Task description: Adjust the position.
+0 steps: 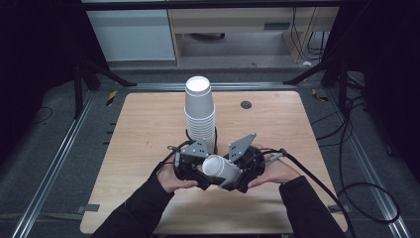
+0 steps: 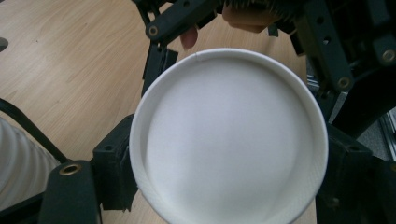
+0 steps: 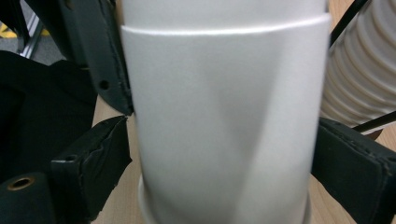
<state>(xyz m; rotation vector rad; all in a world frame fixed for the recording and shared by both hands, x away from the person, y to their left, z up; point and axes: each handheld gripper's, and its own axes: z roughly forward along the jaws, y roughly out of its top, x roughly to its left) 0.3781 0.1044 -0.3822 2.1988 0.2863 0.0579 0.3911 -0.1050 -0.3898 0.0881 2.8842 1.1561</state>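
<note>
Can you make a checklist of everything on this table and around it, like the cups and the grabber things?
Surface: wooden table, bare wood, small dark round cap near the far edge.
Job's things: white paper cup held on its side between both grippers; tall stack of cups upright behind it.
Clutter: nothing seen.
Grippers: left gripper and right gripper both clamp the cup.
Cables: black cable trails right from the right gripper.
Surroundings: dark floor, metal rails, loose cables.

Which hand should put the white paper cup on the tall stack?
Probably right: the right hand-held gripper appears to grip the white paper cup around its sides, while the left hand-held gripper faces its mouth beside the tall cup stack.
</note>
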